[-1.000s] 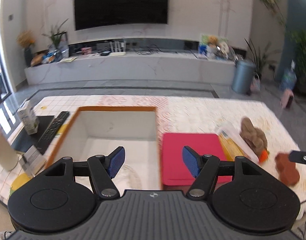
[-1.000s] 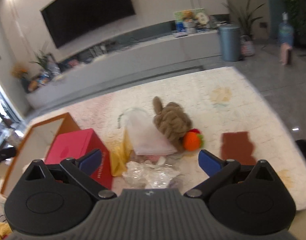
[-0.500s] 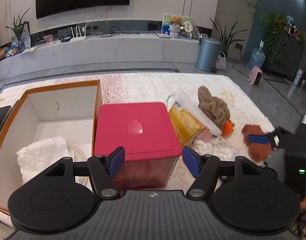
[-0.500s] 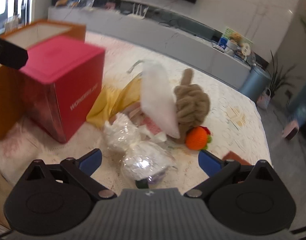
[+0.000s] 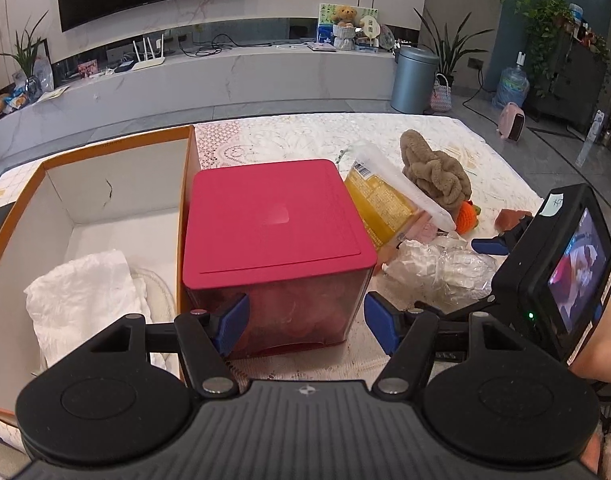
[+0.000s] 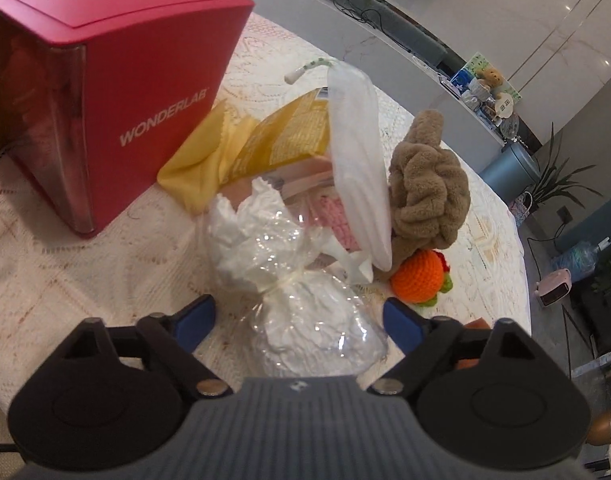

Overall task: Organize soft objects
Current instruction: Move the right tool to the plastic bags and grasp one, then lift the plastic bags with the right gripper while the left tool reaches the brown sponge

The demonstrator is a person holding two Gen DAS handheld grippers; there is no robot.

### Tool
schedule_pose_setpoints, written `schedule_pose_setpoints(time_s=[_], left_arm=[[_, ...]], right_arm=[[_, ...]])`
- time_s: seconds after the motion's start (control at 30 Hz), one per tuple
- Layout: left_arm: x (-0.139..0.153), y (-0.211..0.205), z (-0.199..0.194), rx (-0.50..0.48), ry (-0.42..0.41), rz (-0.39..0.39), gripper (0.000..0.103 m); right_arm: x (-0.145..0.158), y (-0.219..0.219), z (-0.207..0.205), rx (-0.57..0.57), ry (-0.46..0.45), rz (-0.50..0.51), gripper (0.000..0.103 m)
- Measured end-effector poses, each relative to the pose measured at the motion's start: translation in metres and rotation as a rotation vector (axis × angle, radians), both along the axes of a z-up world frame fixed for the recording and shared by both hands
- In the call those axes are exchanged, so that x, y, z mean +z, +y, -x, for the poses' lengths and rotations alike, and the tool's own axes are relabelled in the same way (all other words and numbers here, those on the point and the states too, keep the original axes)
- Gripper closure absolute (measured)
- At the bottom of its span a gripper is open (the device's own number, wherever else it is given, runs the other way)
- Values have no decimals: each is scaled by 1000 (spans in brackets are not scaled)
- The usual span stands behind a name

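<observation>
1. At your far left, the orange-rimmed box holds crumpled white cloth.
2. Your left tongs stand spread before the red cube, gripping nothing.
3. Your right tongs, jaws just closing in, straddle the clear plastic bundle on the surface, pads apart from it.

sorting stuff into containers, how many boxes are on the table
2: an open orange-edged cardboard box at the left, and a closed red box right beside it. Others may be out of view.
</observation>
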State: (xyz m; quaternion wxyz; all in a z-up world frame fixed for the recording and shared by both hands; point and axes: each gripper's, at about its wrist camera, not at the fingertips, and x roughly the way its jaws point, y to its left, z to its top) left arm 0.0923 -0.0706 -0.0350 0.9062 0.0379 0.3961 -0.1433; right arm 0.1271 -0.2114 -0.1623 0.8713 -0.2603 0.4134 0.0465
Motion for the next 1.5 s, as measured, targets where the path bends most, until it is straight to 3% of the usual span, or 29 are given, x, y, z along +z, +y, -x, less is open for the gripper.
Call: schedule_pose_setpoints(time_s=[0.1, 0.23, 0.33, 0.57, 0.77, 0.83, 0.97, 1.3, 1.43, 1.5], left_arm=[[2, 1, 3, -6, -2, 8, 25], [-1, -2, 4, -21, 10, -3, 26], [2, 0, 5, -21, 13, 4, 26], [9, 10, 7, -1, -8, 9, 25], [8, 17, 3, 19, 12, 32, 26], [9, 18, 3, 13, 14, 36, 26], [10, 18, 5, 8, 9, 35, 26], [16, 13, 13, -7, -13, 17, 25], [22, 13, 15, 6, -34, 3, 25], [23, 14, 16, 24, -32, 1, 25]], right_arm=[[2, -10, -4, -51, 23, -75, 19], [5, -33, -10, -142, 74, -247, 38], [9, -37, -4, -153, 88, -282, 42], [17, -25, 23, -32, 202, -409, 41], [8, -11, 20, -1, 228, -401, 34], [6, -12, 16, 3, 228, -422, 33], [11, -18, 17, 4, 199, -458, 43], [46, -42, 36, -11, 112, -654, 43], [51, -49, 47, -49, 75, -598, 43], [50, -59, 47, -89, 63, -620, 43]])
